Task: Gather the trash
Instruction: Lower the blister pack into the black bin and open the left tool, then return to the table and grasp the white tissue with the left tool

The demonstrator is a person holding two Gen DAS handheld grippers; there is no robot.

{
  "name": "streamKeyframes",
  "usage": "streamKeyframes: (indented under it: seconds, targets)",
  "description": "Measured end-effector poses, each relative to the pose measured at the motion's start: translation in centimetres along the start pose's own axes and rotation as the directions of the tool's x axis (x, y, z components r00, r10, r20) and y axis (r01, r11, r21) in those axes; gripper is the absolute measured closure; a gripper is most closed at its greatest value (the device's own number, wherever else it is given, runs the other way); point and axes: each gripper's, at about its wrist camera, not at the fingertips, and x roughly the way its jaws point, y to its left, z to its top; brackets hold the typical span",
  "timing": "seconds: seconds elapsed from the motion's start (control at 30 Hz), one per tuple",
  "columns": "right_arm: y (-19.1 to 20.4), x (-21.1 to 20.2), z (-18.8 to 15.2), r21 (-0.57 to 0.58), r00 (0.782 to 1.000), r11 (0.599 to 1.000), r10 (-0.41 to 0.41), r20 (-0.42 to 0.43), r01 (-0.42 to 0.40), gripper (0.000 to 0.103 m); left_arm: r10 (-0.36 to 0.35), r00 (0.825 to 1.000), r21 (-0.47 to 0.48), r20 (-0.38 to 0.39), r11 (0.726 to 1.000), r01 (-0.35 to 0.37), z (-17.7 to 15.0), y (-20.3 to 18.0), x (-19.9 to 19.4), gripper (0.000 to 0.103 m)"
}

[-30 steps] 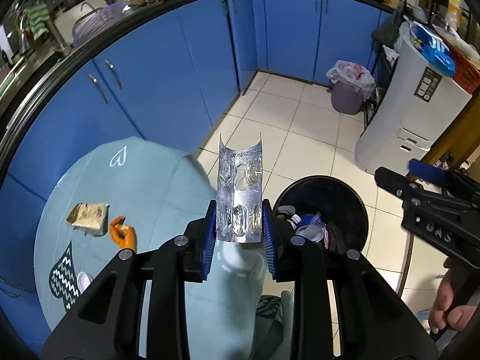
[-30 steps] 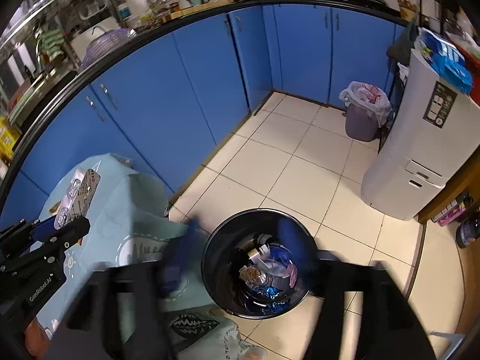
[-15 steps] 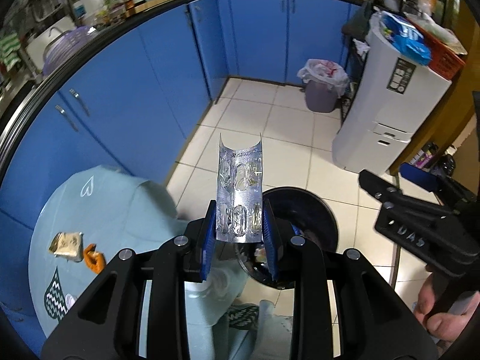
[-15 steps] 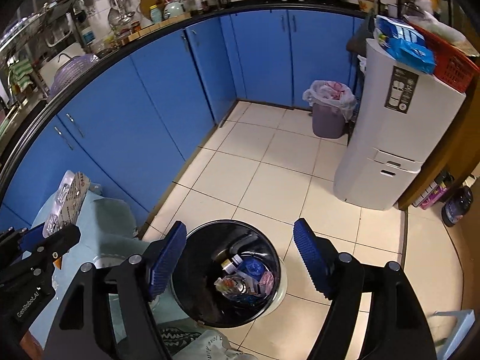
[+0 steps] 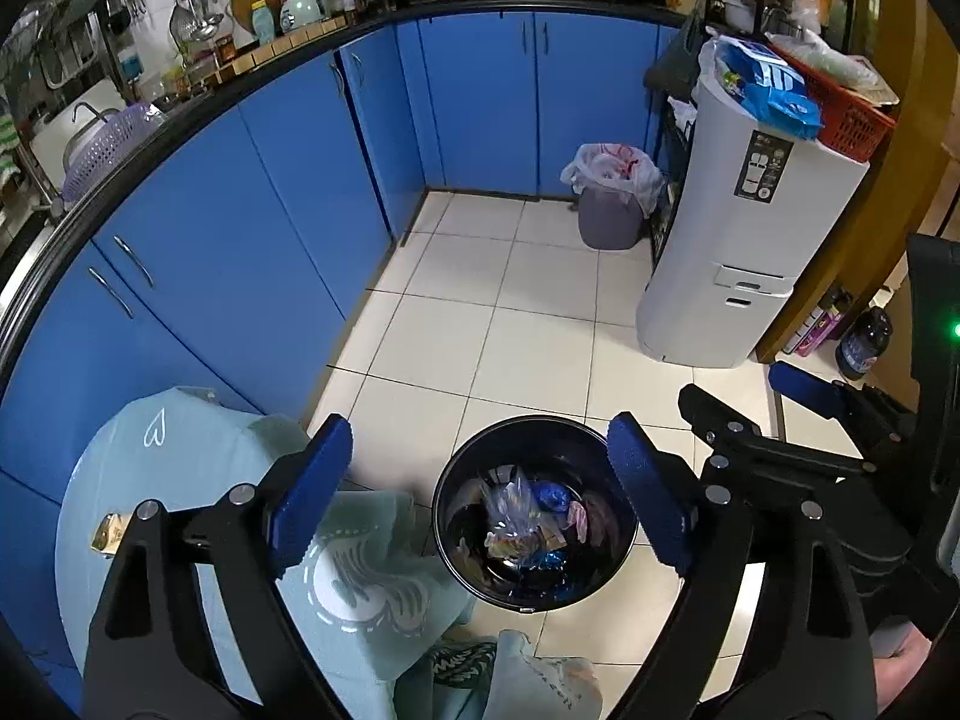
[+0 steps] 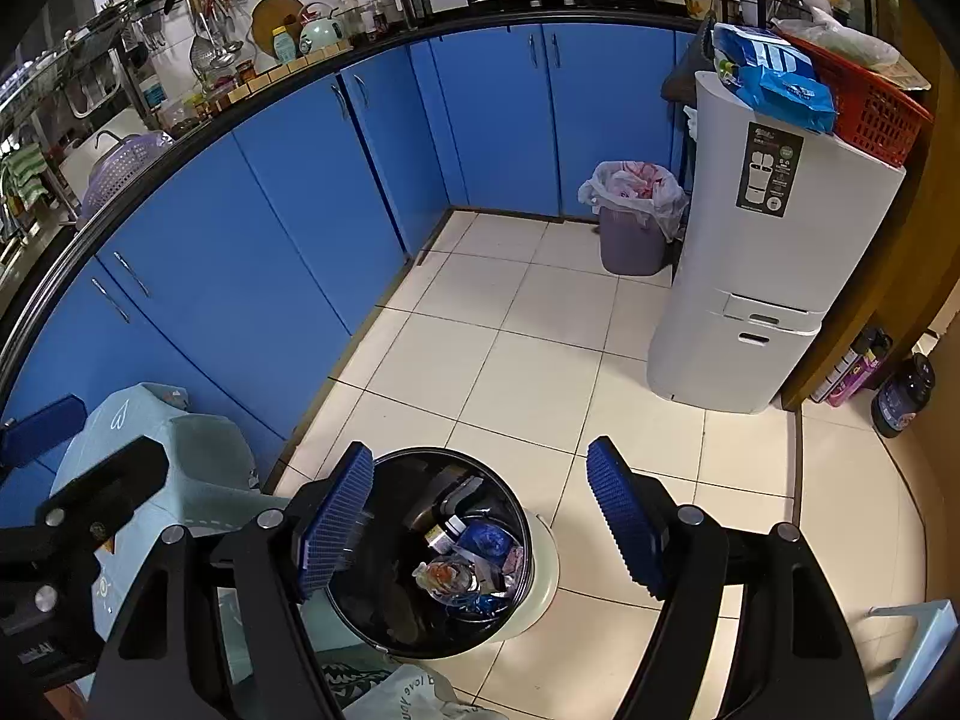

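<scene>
A black round trash bin (image 5: pixel 540 419) stands on the tiled floor beside the table, holding wrappers, plastic and a small bottle. My left gripper (image 5: pixel 480 492) hangs above it; its jaws are opening wide and nothing is between the blue pads (image 5: pixel 306 498). The silver blister pack is no longer in them, and I cannot pick it out among the trash. My right gripper (image 6: pixel 480 516) is open and empty, also above the bin (image 6: pixel 543 570), just right of the left one. A gold wrapper (image 5: pixel 111 534) lies on the table's light blue cloth (image 5: pixel 180 450).
Blue kitchen cabinets (image 5: pixel 270 228) curve along the left and back. A white appliance (image 5: pixel 750 240) stands at the right, with a small grey bin lined with a white bag (image 5: pixel 609 204) beside it. Dark bottles (image 6: pixel 900 396) sit on the floor by the wooden door frame.
The left gripper swung from over the table to over the black bin, then its jaws went from shut on the blister pack to wide apart. The pack is gone from them. The right gripper moved slightly.
</scene>
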Motion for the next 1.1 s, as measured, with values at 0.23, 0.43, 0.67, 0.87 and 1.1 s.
streamKeyframes:
  seconds: [0.23, 0.43, 0.67, 0.87, 1.1]
  targets:
    - [0.6, -0.2, 0.0, -0.009, 1.0, 1.0, 0.016, 0.005, -0.016, 0.031, 0.002, 0.999, -0.04, -0.034, 0.999, -0.003, -0.5, 1.1, 0.2, 0.012]
    - [2.7, -0.2, -0.5, -0.044, 0.998, 0.997, 0.063, -0.006, -0.063, 0.031, 0.056, 0.998, -0.114, -0.028, 0.992, -0.058, -2.3, 3.9, -1.0, 0.012]
    - [6.6, -0.6, -1.7, -0.109, 0.987, 0.981, 0.155, -0.033, -0.158, 0.031, 0.128, 0.989, -0.199, -0.069, 0.97, -0.14, -6.8, 8.3, -2.5, 0.012]
    - [11.8, -1.3, -4.1, -0.215, 0.974, 0.95, 0.214, -0.077, -0.226, 0.031, 0.164, 0.978, -0.22, -0.131, 0.957, -0.19, -12.1, 11.7, -3.8, 0.012]
    - [17.2, -1.5, -6.4, -0.293, 0.963, 0.918, 0.244, -0.115, -0.268, 0.031, 0.16, 0.968, -0.272, -0.194, 0.939, -0.21, -18.6, 16.1, -5.6, 0.012]
